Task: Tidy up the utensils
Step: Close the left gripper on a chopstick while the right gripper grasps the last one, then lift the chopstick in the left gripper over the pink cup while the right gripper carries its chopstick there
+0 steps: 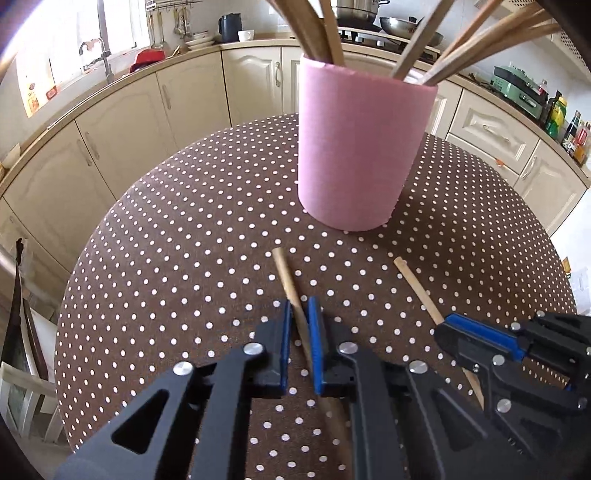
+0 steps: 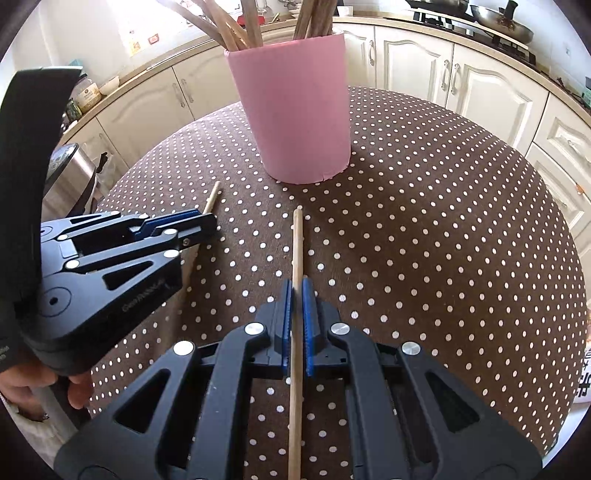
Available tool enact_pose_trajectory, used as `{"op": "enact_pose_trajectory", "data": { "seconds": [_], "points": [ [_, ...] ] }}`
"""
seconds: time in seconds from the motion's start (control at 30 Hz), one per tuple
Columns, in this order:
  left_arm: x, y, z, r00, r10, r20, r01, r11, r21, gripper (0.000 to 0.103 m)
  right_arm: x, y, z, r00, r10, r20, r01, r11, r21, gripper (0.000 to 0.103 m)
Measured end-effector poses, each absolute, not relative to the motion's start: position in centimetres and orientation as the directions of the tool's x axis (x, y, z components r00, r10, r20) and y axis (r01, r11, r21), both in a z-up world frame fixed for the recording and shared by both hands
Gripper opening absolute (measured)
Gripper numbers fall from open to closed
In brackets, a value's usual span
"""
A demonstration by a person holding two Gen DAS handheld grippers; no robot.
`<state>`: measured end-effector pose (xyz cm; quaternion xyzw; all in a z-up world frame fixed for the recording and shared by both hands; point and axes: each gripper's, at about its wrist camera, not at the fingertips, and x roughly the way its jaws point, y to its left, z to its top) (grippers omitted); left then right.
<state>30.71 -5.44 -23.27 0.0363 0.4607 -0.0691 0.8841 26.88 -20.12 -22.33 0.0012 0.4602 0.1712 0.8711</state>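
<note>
Two chopsticks, the left chopstick (image 1: 282, 271) and right chopstick (image 2: 297, 243), are each pinched by the left gripper (image 1: 300, 308) and right gripper (image 2: 297, 290) mid-tabletop (image 2: 461, 221). One pink holder (image 2: 295, 107), nearer the far edge, is filled with several wooden utensils (image 2: 236, 22).

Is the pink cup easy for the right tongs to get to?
Probably yes. The right tongs hold a chopstick, and only bare spotted tablecloth lies between them and the pink cup.

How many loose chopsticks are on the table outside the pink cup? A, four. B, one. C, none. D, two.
D: two chopsticks lie on the dotted cloth, one in the left claw, the other in the right claw, both short of the cup.
</note>
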Motion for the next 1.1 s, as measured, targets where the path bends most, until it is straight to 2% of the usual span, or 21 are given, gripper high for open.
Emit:
{"op": "enact_pose_trajectory", "data": {
  "seconds": [0.47, 0.63, 0.8, 1.1],
  "points": [
    [30.0, -3.3, -23.4, 0.551, -0.131, -0.824, 0.172, 0.984, -0.042, 0.006, 28.6, -16.2, -22.2, 0.479, 0.221, -0.849, -0.323, 0.944, 0.064, 0.006],
    [29.5, -2.7, -23.2, 0.544, -0.159, -0.824, 0.173, 0.982, -0.075, 0.006, 28.8, -15.7, -22.1, 0.479, 0.224, -0.849, -0.316, 0.946, 0.071, 0.006],
    [28.5, -2.2, -22.0, 0.558, -0.184, -0.809, 0.171, 0.98, -0.105, 0.006, 28.5, -16.7, -21.4, 0.487, 0.291, -0.824, -0.316, 0.938, 0.145, 0.005],
    [26.0, -1.3, -16.8, 0.644, -0.201, -0.738, 0.182, 0.977, -0.108, 0.006, 26.3, -16.6, -16.3, 0.584, 0.351, -0.732, -0.348, 0.923, 0.165, 0.005]
  ]
}}
